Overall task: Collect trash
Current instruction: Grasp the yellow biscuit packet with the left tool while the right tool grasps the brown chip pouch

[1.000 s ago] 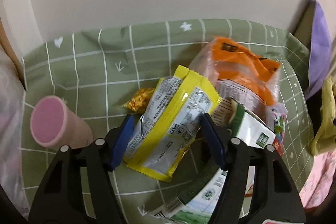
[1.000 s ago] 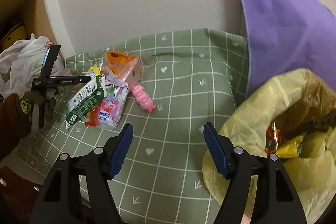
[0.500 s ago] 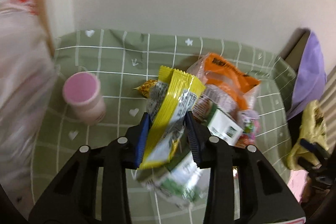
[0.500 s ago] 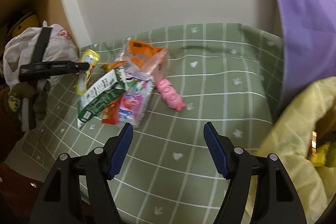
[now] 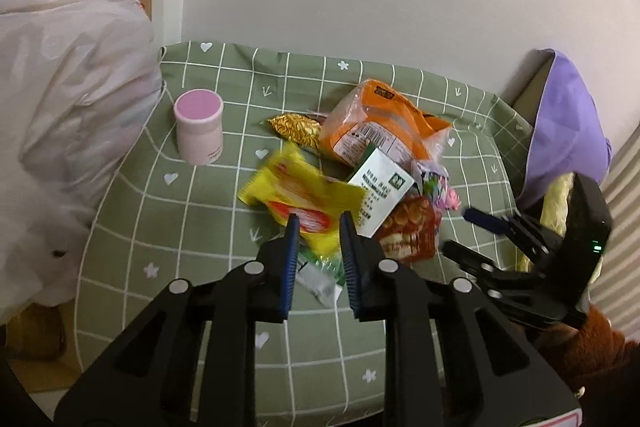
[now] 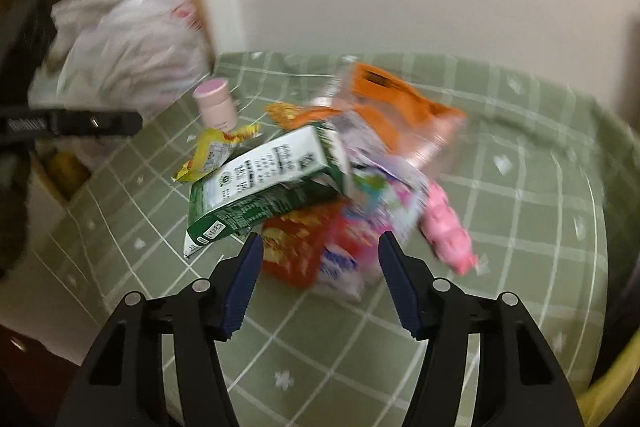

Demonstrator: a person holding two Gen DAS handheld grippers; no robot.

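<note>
A pile of trash lies on the green checked tablecloth [image 5: 200,227]. My left gripper [image 5: 318,227] is shut on a yellow wrapper [image 5: 300,195], and its jaws are still closing. The wrapper [image 6: 212,155] hangs above the cloth beside a green and white carton [image 6: 260,183]. My right gripper [image 6: 320,239] is open above the pile, its jaws closing. A red snack pack [image 6: 304,247] lies between its tips, apart from the pads. In the left wrist view the right gripper [image 5: 468,235] comes in from the right, near the carton [image 5: 380,187].
An orange bag [image 5: 380,119], a gold wrapper [image 5: 296,127] and a pink tube pack [image 6: 444,227] also lie there. A pink cup [image 5: 199,131] stands at the left. A white plastic bag [image 5: 60,87] bulges beyond it. A purple cloth [image 5: 568,131] and a yellow bag [image 5: 560,195] are at the right.
My left gripper closed on the yellow wrapper and lifted it off the pile. My right gripper swung from the yellow bag over to the pile and its jaws narrowed a little.
</note>
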